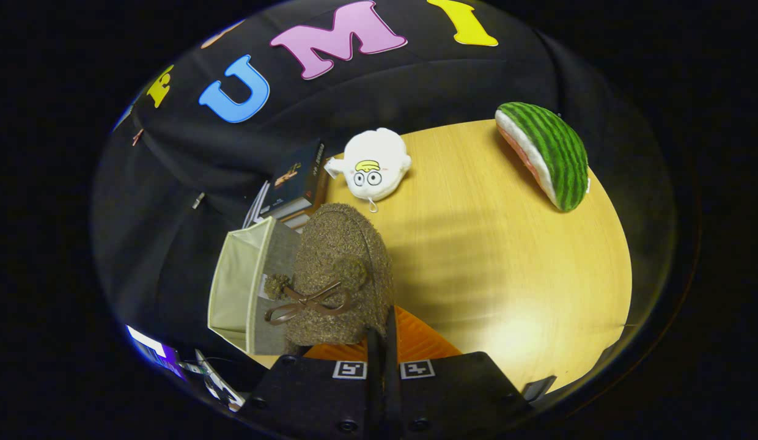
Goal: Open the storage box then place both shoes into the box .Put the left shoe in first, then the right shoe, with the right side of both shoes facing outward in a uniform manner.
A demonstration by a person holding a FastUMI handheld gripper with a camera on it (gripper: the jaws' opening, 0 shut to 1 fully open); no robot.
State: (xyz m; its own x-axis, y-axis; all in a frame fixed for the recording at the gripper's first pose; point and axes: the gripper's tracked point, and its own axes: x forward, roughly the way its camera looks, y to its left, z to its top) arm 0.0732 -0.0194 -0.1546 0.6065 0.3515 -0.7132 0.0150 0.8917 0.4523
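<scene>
No legible text, brand name or number can be read on any item. The gripper carries two square black-and-white fiducial markers, one on each finger block, set side by side just behind the closed fingers; these are coded patterns, not readable characters. The fingers are pressed together on the rim of the fuzzy brown shoe. The dark book at the far left edge of the table bears a cover graphic and what may be spine lettering, too small and blurred to read. The white plush toy, beside the book at the far edge, shows a printed cartoon face without lettering.
</scene>
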